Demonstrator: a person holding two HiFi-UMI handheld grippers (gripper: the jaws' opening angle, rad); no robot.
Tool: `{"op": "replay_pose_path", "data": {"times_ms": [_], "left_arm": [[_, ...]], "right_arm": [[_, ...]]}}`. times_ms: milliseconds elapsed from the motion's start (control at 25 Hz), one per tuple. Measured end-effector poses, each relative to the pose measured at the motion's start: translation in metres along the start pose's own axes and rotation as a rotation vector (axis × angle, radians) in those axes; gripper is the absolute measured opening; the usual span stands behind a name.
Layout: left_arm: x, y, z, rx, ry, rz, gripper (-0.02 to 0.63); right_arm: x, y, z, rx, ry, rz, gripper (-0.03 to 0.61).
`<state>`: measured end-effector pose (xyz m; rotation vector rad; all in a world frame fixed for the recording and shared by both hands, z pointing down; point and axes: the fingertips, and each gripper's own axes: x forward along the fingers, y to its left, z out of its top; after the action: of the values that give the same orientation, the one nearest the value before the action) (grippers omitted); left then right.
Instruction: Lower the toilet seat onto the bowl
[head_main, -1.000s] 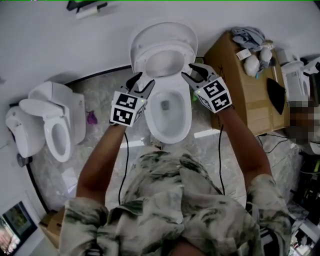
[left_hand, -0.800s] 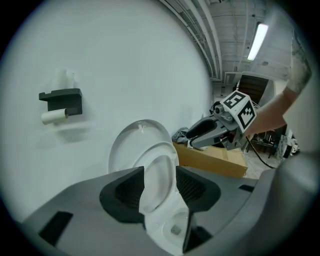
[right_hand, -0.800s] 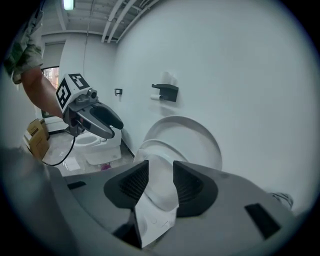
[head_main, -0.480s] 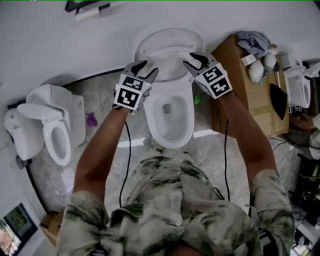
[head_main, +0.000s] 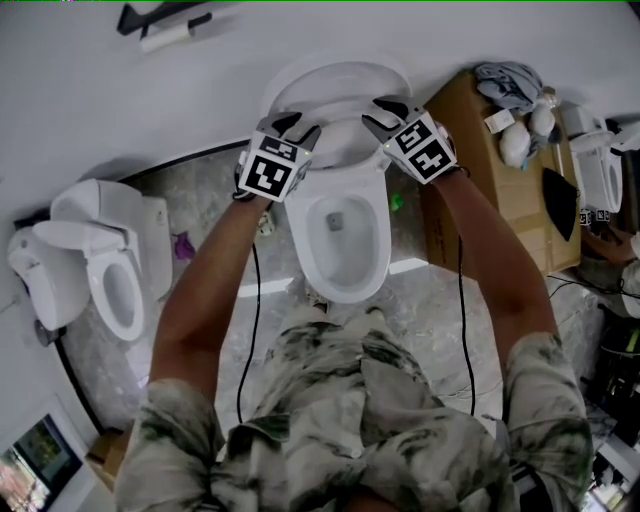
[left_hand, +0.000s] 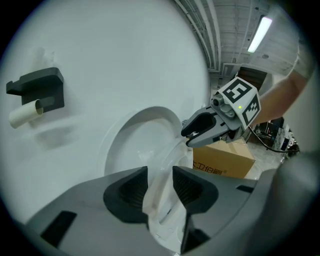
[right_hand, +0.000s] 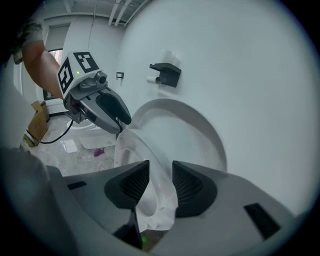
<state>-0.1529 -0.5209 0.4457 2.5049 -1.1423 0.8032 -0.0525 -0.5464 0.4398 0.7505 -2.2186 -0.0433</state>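
The white toilet seat (head_main: 338, 112) stands raised against its lid (head_main: 335, 72), above the open bowl (head_main: 308, 255). My left gripper (head_main: 300, 128) is at the seat's left rim and my right gripper (head_main: 378, 108) at its right rim. In the left gripper view the seat rim (left_hand: 159, 192) lies between the left gripper's (left_hand: 160, 187) closing jaws, with no firm press visible. In the right gripper view the seat rim (right_hand: 149, 167) fills the gap of the right gripper (right_hand: 160, 187), whose jaws are still closing and whose pads touch it on both sides.
A second white toilet (head_main: 110, 270) stands to the left. A cardboard box (head_main: 500, 180) with cloth and bottles on it is close on the right. A black paper holder (left_hand: 37, 92) hangs on the white wall. Cables trail from both grippers over the marble floor.
Both grippers have moved forward from beside the bowl up to the raised seat's rim, one on each side. The left jaws have narrowed around the rim.
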Motion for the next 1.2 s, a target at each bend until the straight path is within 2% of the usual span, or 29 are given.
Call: {"op": "replay_pose_path", "data": {"times_ms": [240, 480, 880, 1200], "left_arm": [[0.015, 0.007, -0.009, 0.018, 0.032, 0.019, 0.163], [0.018, 0.013, -0.008, 0.034, 0.03, 0.049, 0.12], [0.019, 0.011, -0.01, 0.018, 0.024, 0.078, 0.11], [0.01, 0.001, -0.014, 0.01, 0.023, 0.088, 0.11]], "right_arm": [[0.009, -0.005, -0.007, -0.021, 0.009, -0.015, 0.147], [0.01, -0.011, -0.007, -0.057, 0.012, -0.033, 0.118], [0.006, -0.009, -0.011, -0.047, 0.006, -0.033, 0.103], [-0.003, 0.001, -0.014, -0.08, 0.002, -0.029, 0.098]]}}
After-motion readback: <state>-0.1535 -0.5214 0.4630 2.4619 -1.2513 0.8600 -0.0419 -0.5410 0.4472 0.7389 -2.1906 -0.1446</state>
